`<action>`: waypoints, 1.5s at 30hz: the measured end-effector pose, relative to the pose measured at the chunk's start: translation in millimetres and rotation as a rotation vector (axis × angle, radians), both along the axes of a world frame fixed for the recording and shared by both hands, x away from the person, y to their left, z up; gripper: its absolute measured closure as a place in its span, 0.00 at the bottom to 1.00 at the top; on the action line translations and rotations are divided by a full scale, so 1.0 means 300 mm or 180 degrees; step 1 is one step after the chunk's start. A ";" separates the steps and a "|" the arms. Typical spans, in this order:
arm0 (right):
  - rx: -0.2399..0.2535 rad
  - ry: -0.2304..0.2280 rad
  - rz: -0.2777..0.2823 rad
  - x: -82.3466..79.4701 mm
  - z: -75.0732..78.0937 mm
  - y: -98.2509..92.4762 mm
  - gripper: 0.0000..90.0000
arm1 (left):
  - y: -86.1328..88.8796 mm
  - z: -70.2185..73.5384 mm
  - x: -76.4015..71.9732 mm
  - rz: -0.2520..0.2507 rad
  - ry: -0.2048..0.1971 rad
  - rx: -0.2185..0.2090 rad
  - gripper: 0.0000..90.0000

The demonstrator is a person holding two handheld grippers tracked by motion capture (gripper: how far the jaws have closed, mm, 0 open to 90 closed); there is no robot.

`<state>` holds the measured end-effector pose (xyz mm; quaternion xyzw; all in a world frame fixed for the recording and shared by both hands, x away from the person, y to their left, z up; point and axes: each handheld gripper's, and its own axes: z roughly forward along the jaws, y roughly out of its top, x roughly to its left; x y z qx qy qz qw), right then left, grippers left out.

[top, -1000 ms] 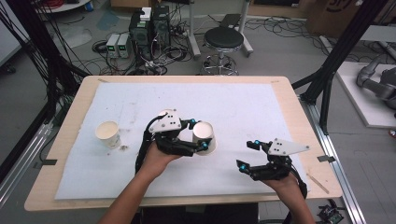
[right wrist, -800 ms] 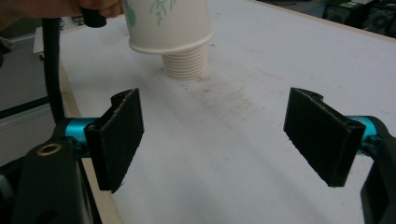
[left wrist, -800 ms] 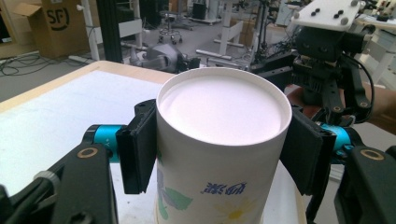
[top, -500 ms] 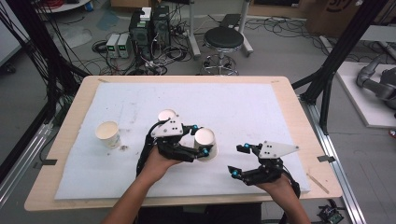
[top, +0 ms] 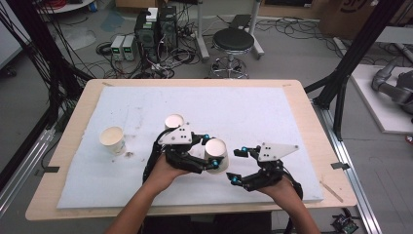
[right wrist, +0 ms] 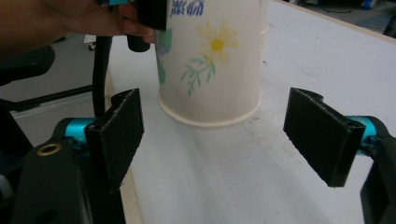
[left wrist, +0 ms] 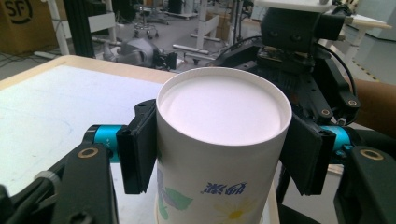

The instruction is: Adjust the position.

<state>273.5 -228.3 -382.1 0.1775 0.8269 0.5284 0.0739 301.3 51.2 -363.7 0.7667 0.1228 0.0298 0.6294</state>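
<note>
High view: the left gripper (top: 208, 157) grasps an upside-down paper cup (top: 216, 155) near the table's (top: 302, 122) front middle, and the right gripper (top: 235, 165) sits just beside it, jaws spread. Two more cups (top: 112, 139) stand further left.

Left gripper view: both pads press the cup's (left wrist: 219, 154) sides.

Right gripper view: the flowered cup (right wrist: 212, 60) hangs just above the mat, ahead of the released jaws.
</note>
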 end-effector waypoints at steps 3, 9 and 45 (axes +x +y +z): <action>-0.0008 0.0012 0.0064 0.006 -0.003 0.021 0.23 | -0.004 -0.003 -0.003 -0.0038 0.0004 0.0005 0.39; 0.0008 0.0050 0.0194 0.014 -0.010 0.051 0.23 | -0.014 -0.008 -0.011 -0.0154 0.0021 -0.0032 0.39; 0.0019 0.0101 0.0570 0.029 -0.020 0.052 0.39 | -0.019 -0.018 -0.024 -0.0281 0.0127 0.0036 0.18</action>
